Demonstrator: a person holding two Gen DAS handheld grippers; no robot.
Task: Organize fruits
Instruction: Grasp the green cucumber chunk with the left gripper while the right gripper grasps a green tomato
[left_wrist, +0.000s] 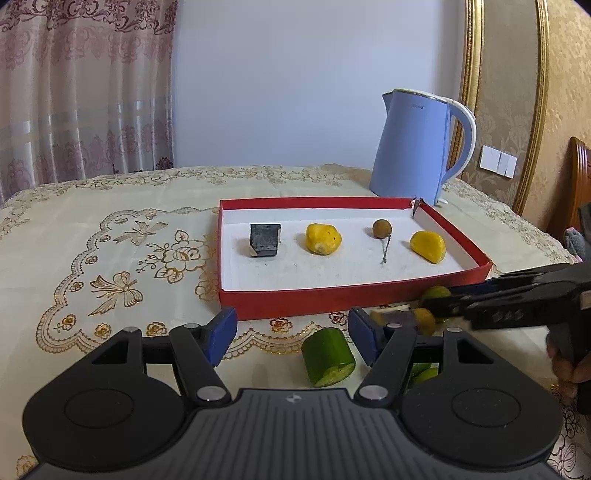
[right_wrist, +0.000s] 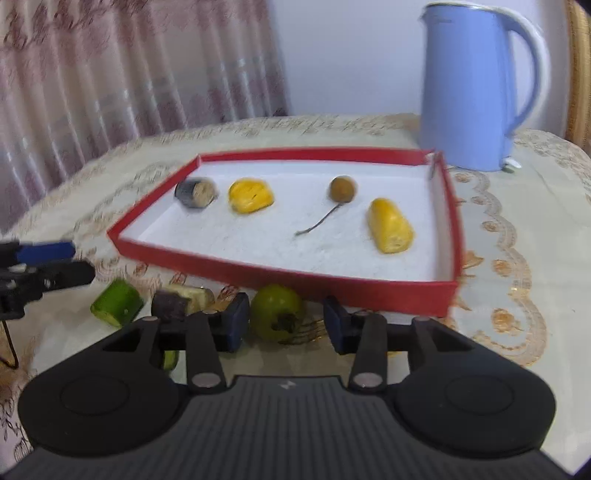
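Note:
A red tray with a white floor holds a dark chunk, two yellow fruit pieces and a brown round fruit with a stem. In front of the tray, a green cucumber chunk lies between the fingers of my left gripper, which is open and not touching it. My right gripper is open around a round green fruit. The left pad is at the fruit and a gap shows on the right. A dark purple piece lies beside it.
A blue kettle stands behind the tray's right corner. A patterned cream tablecloth covers the table. Thin green slices lie under my left gripper's right finger. A hand holds the right gripper at the far right.

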